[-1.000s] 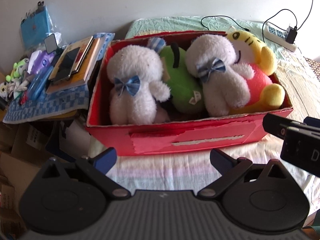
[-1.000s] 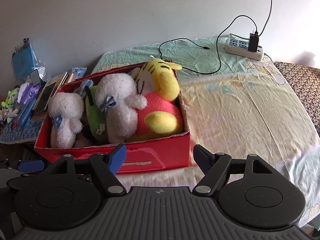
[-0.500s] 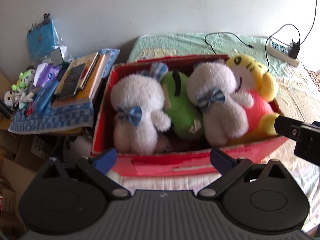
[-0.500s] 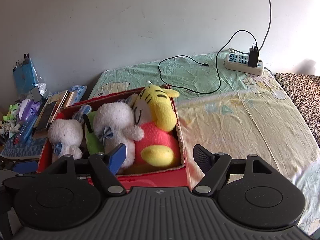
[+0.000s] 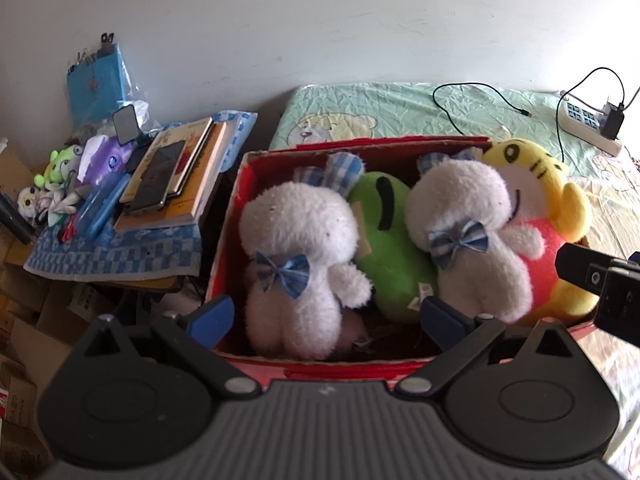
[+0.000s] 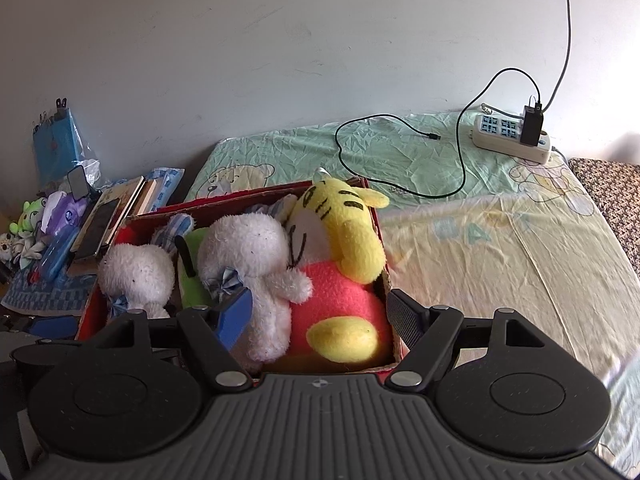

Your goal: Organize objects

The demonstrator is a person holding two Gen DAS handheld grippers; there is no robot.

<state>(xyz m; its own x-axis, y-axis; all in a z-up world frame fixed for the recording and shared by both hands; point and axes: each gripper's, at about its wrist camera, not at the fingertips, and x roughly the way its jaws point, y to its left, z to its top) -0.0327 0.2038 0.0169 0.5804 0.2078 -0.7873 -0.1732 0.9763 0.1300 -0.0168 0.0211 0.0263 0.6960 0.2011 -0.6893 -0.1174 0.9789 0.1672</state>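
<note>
A red cardboard box (image 5: 228, 216) (image 6: 378, 248) sits on the bed. It holds two white plush rabbits with blue bows (image 5: 296, 256) (image 5: 468, 240), a green plush (image 5: 388, 240) between them and a yellow tiger plush (image 5: 536, 184) (image 6: 344, 232) at the right end. My left gripper (image 5: 324, 316) is open and empty, over the box's near left part. My right gripper (image 6: 320, 316) is open and empty, over the box's near right corner; it also shows in the left wrist view (image 5: 600, 280).
A side stand (image 5: 116, 256) left of the box carries a blue checked cloth, books, a phone (image 5: 156, 176) and small toys. A power strip (image 6: 512, 136) with a black cable (image 6: 400, 152) lies at the far end of the bed (image 6: 500, 240).
Both grippers have risen and moved forward over the box, so I look down into it. Their jaws have stayed open. The toys have not moved.
</note>
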